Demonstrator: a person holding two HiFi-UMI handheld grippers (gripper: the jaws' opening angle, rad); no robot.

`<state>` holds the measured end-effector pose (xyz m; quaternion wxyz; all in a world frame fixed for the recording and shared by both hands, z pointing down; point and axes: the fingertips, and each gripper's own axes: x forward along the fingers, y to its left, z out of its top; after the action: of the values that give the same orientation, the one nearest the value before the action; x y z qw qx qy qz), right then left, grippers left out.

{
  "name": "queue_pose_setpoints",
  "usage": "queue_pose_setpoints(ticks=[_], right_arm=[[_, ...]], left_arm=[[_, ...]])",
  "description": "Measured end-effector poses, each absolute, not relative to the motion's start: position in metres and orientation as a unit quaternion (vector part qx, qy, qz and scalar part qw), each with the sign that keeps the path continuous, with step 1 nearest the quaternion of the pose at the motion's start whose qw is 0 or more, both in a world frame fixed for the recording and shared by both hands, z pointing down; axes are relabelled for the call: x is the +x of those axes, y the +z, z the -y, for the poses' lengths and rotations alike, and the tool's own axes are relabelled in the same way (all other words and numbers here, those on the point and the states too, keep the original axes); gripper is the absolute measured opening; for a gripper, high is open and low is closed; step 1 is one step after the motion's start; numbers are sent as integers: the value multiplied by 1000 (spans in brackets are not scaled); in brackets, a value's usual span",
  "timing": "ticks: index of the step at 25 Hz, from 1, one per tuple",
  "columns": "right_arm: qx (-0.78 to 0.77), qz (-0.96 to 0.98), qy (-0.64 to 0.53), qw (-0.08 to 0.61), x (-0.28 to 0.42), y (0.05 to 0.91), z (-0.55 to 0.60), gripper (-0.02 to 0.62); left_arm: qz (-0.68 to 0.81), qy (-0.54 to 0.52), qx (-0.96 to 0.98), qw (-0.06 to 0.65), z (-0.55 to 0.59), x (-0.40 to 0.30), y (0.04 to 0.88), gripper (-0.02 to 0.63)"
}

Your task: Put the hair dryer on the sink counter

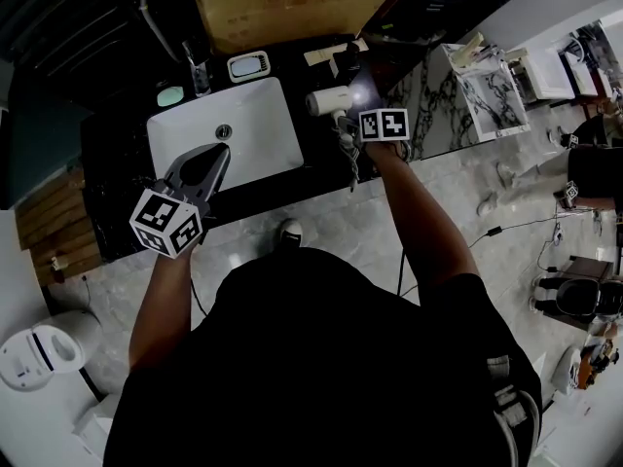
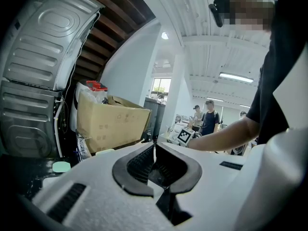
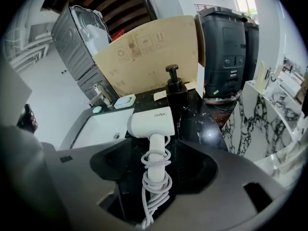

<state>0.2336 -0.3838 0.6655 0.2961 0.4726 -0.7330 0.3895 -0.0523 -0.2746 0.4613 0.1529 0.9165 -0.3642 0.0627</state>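
Observation:
The white hair dryer lies on the dark sink counter to the right of the white basin, its cord wrapped round the handle. In the right gripper view the hair dryer has its handle between the jaws, which stand wide apart and clear of it. My right gripper is open around that handle. My left gripper hovers over the basin's front left edge. Its jaws meet at the tips, so the left gripper is shut on nothing.
A black soap dispenser stands just behind the dryer. A cardboard box fills the back of the counter. A soap dish, a glass and a green pad sit behind the basin. A marble shelf stands right.

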Motion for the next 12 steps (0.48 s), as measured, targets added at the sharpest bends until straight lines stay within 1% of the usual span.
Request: queue_pose_setpoints(ticks=[5, 12], right_arm=[[476, 733, 386, 295, 229, 661, 378, 273], [482, 746, 351, 297, 215, 645, 369, 272]], left_arm=[[362, 63, 917, 154, 269, -59, 461, 23], [365, 60, 916, 154, 263, -78, 460, 23]])
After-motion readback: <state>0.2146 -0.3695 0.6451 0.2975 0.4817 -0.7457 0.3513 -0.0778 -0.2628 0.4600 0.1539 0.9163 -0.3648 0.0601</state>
